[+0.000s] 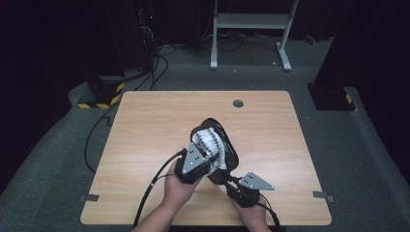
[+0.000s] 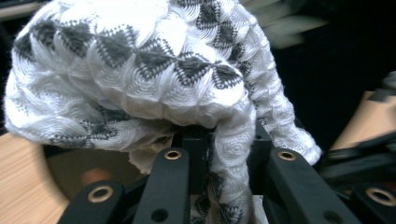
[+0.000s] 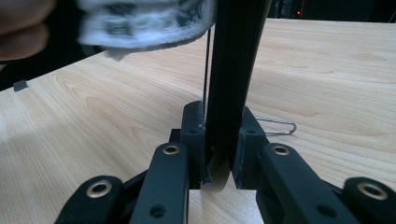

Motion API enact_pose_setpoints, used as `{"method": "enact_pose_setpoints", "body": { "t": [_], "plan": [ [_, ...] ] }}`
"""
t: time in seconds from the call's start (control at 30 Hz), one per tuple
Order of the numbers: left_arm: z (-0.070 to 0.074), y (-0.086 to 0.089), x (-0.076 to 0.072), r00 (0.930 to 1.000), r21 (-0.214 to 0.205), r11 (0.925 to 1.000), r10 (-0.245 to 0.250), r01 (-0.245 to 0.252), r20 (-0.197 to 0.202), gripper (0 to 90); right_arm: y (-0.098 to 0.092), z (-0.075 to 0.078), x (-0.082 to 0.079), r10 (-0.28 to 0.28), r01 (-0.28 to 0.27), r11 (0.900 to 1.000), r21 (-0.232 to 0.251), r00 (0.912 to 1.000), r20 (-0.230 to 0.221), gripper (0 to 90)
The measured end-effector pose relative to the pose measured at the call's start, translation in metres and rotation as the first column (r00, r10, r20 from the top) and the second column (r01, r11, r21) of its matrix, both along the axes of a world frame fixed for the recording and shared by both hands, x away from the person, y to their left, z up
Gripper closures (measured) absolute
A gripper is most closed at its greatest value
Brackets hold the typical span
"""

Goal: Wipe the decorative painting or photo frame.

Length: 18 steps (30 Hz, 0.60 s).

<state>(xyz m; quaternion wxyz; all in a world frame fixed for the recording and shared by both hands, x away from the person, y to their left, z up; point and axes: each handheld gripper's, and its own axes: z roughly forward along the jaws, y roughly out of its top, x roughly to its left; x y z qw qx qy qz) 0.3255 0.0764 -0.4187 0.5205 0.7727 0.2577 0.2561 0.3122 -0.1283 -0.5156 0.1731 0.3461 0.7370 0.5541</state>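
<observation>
two grippers are engaged on one assembly near the front middle of the wooden table [image 1: 159, 121]. the right gripper [image 3: 218, 140] has its jaws closed narrowly on the edge of a black pan [image 1: 231, 153] — in the right gripper view the dark, thin part stands upright between the pads, pinched from both sides. in the high view the pan is tilted up off the table rather than lying flat, its near end toward the right gripper [image 1: 231, 181]. judgement: this grip serves as a brace, keeping the pan raised and steady so the other hand can work on its surface.

the left gripper [image 1: 209, 162] has its jaws drawn close together on a white and grey knitted cloth [image 2: 140, 79]. in the left gripper view a fold of the cloth runs down between the pads and the bulk bunches above and ahead of them, draped forward. in the high view the cloth [image 1: 208, 142] lies against the pan's inner face. judgement: the bunched hold gives a padded wad for wiping the pan, with the gripper kept behind it.

the left gripper view is smeared at its far edges, consistent with a wiping stroke in hand; i cannot tell whether the cloth presses firmly on the pan. a thin wire loop [image 3: 278, 126] lies on the table beyond the right gripper — its purpose is unclear.
</observation>
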Motion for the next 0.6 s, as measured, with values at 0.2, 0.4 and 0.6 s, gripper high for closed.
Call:
{"method": "enact_pose_setpoints", "body": {
  "t": [0.2,0.4,0.6],
  "plan": [
    [0.009,-0.023,-0.024,0.9960,0.050,0.9968,-0.065,0.062,0.061,76.1,0.000,0.000,0.001,0.002,-0.002,1.0000,0.002,1.0000,-0.002,78.6],
    [0.007,-0.022,-0.022,0.9958,0.054,0.9971,-0.058,0.055,0.070,76.2,-0.001,0.000,0.001,0.006,-0.006,1.0000,0.003,1.0000,-0.006,78.6],
    [-0.002,-0.008,-0.006,0.9986,0.057,0.9983,0.003,-0.006,0.053,76.3,-0.001,0.000,0.002,0.001,-0.001,0.9999,0.011,1.0000,-0.002,78.6]
  ]
}}
